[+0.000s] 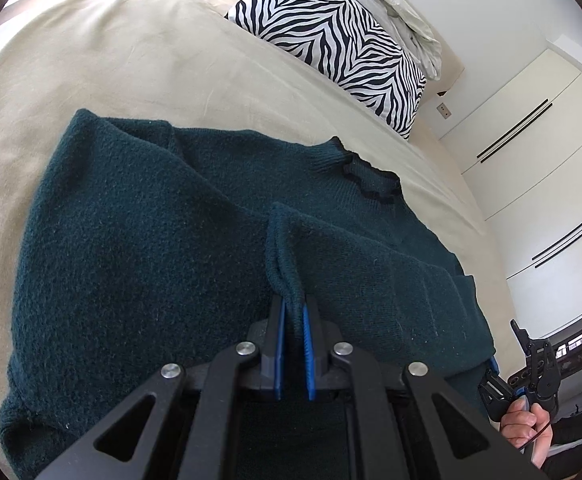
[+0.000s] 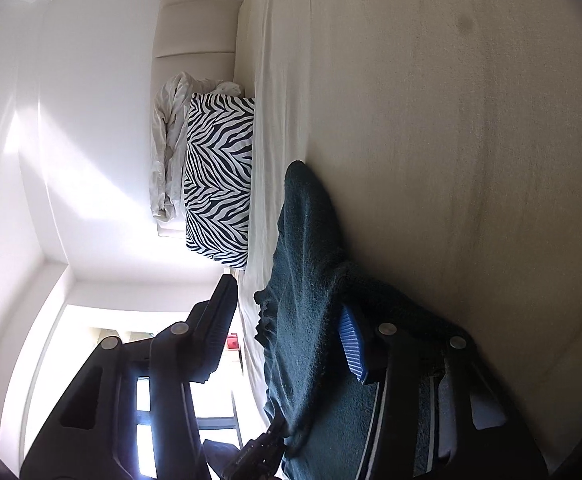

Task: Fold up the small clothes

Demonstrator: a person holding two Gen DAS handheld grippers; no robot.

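Dark green sweater (image 1: 139,240) is lying spread on the beige bedsheet (image 1: 111,60), collar (image 1: 367,176) pointing toward the zebra-print pillow (image 1: 331,44). All places below are given relative to the sweater.

Left gripper (image 1: 293,308): I am holding it over the sweater's middle, angled downward. Its blue pads (image 1: 277,344) are standing nearly together and pinching a ribbed cuff edge (image 1: 279,256) of the sleeve, which is folded in across the sweater's chest. Jaws closed on that cuff.

Right gripper (image 2: 287,320): I am holding it at the sweater's near right edge, rolled onto its side. Sweater fabric is lying between its two fingers and draping over the blue ribbed pad (image 2: 351,344) of one; the other finger (image 2: 215,320) is standing clear of the cloth, with bright room showing in the gap. Jaws part open, not clamping. In the left wrist view my right hand (image 1: 527,428) is showing just off the sweater's lower right corner, wrapped around the gripper handle.

Beyond the sweater's collar side: pillow, then crumpled white bedding (image 2: 167,160) against the headboard (image 2: 195,28). White wardrobe doors (image 1: 539,140) are standing off the sweater's right side.
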